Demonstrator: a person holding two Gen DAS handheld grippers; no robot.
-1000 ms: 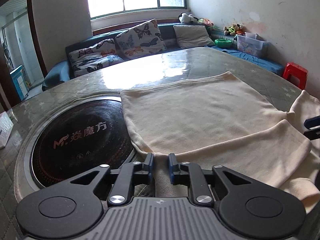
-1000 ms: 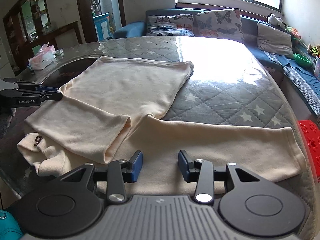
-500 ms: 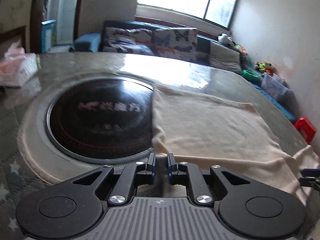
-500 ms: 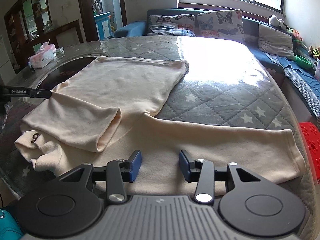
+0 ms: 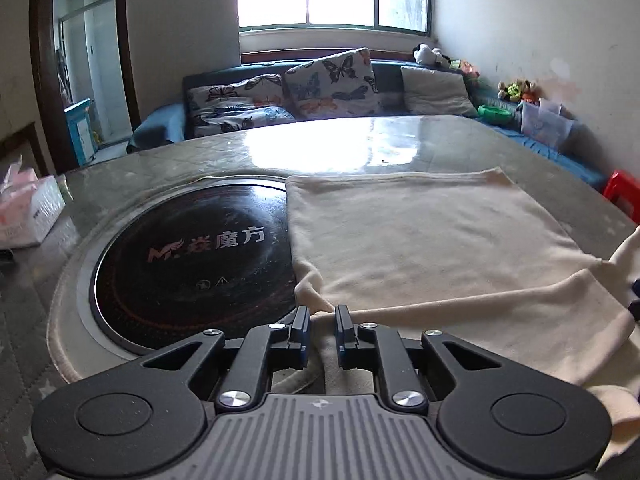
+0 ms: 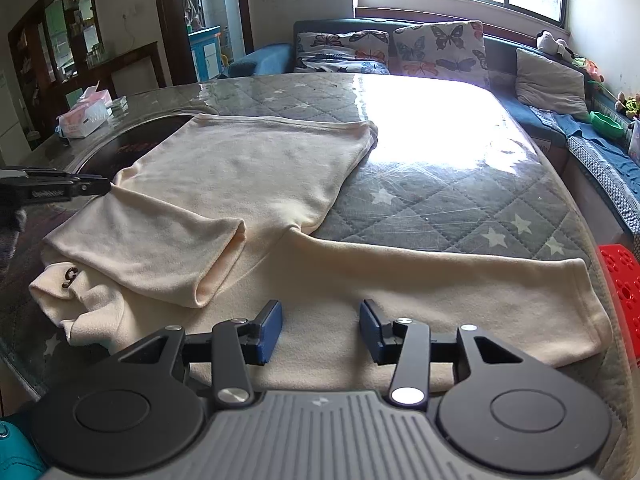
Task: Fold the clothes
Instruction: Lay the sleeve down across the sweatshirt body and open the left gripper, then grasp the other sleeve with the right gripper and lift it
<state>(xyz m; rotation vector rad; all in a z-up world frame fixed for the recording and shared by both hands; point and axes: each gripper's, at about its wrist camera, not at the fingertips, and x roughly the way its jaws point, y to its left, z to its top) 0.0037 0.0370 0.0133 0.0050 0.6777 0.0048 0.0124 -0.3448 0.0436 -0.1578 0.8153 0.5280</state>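
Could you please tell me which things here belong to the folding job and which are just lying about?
Job:
sweater
left tool
right tool

Lying about:
tissue box
cooktop
red stool
pillows
green bowl
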